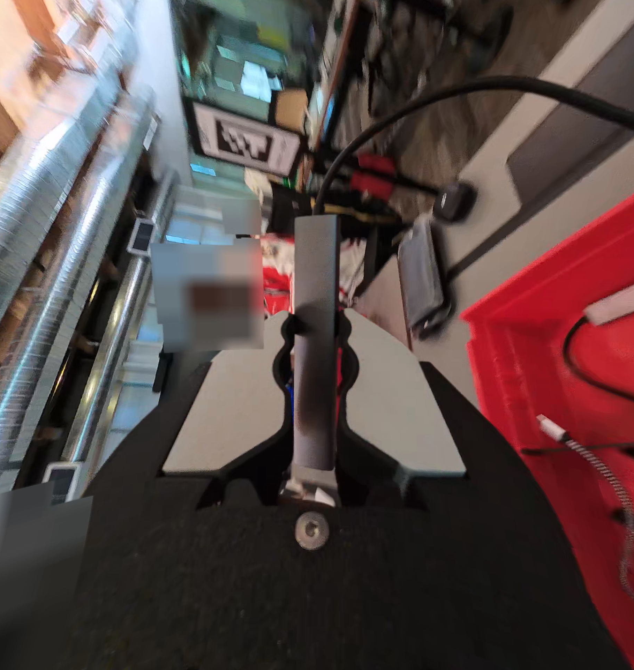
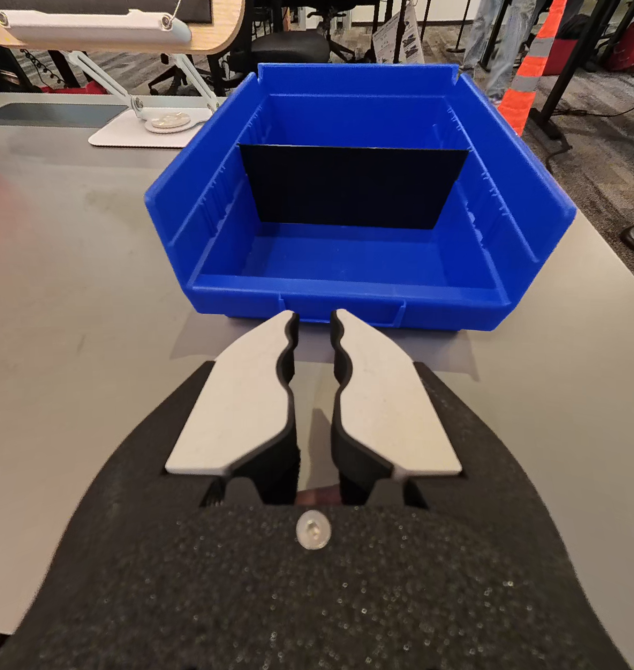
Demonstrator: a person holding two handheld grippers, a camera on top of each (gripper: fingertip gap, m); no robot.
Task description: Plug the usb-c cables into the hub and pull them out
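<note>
So the left claw grips the hub, lifted up. The right claw is parted, holding nothing, over the counter. A cable waits in the red bin. No plugging yet, I think.

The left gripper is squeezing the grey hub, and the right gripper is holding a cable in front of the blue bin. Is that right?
Not quite. The right gripper holds nothing: the right wrist view shows its fingers apart with only bare table between them, in front of the blue bin. The rest is right: the left gripper squeezes the grey hub.
</note>
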